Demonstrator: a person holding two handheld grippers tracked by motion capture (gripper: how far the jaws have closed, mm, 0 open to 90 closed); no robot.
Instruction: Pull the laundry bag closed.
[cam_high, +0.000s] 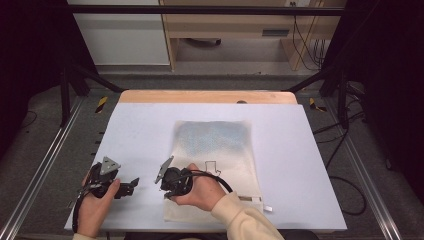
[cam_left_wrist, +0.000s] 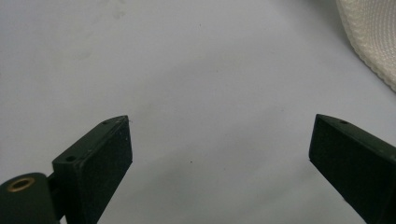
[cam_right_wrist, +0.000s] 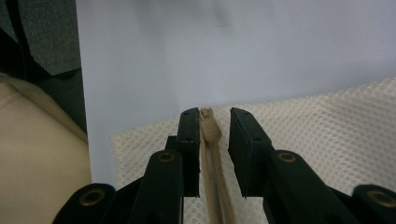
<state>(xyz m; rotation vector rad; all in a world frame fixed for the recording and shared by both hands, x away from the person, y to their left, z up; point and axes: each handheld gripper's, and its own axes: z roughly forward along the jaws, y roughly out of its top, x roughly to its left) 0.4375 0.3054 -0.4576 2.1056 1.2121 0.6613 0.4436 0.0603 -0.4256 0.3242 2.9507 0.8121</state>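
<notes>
**Zipper end between the right tongs**

The beige zipper of the white mesh bag is seen between the narrowed right tongs; whether it is pressed cannot be told. The bag lies flat on the white counter, near its front edge. The left tongs are held wide apart over bare counter, just beside the bag.
</notes>
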